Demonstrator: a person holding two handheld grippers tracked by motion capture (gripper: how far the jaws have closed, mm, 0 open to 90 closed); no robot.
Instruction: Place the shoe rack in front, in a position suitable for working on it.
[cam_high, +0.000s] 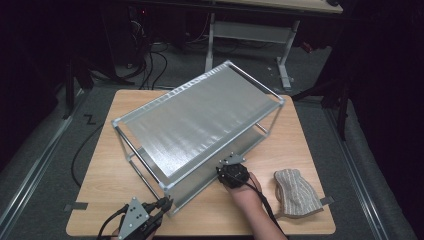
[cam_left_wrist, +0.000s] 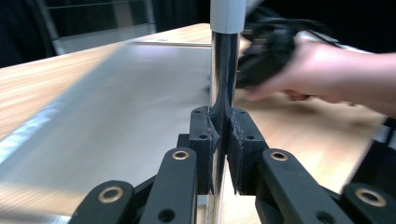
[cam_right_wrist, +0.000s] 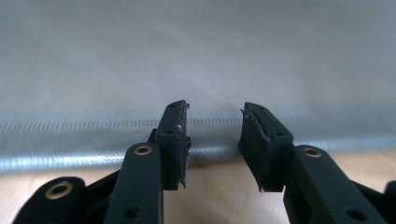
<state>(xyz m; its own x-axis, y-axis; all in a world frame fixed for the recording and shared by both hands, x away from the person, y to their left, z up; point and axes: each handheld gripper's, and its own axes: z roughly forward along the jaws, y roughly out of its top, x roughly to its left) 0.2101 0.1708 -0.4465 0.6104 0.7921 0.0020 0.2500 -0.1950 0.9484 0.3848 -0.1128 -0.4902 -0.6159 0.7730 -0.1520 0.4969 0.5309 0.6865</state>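
Closest to us, at the near edge of the light brown wooden table, we see our left gripper. Its two black jaws squeeze tight on the shiny round metal corner post of the silver two-level metal shelf rack. In the left gripper view the post stands straight up between the jaws, and the pads press on it from both sides.

A bit farther in is our right gripper, held in our right hand. In the right gripper view its jaws stand partly apart with nothing between them. They point at the long front rim of the lower shelf, which lies just ahead of them. The rim runs sideways across the jaws, from left to right, so we think the jaws need to go forward a little and then close on it.

The rack sits in the middle of the table. Its long side runs slantwise, from the near left corner up to the far right. Our left gripper has the near corner, and our right gripper is near the middle of the long front side.

Off to the right, well apart from the rack, a grey striped knitted cloth piece lies on the table.

Beyond the table we see dark floor, black cables and the white legs of another table.
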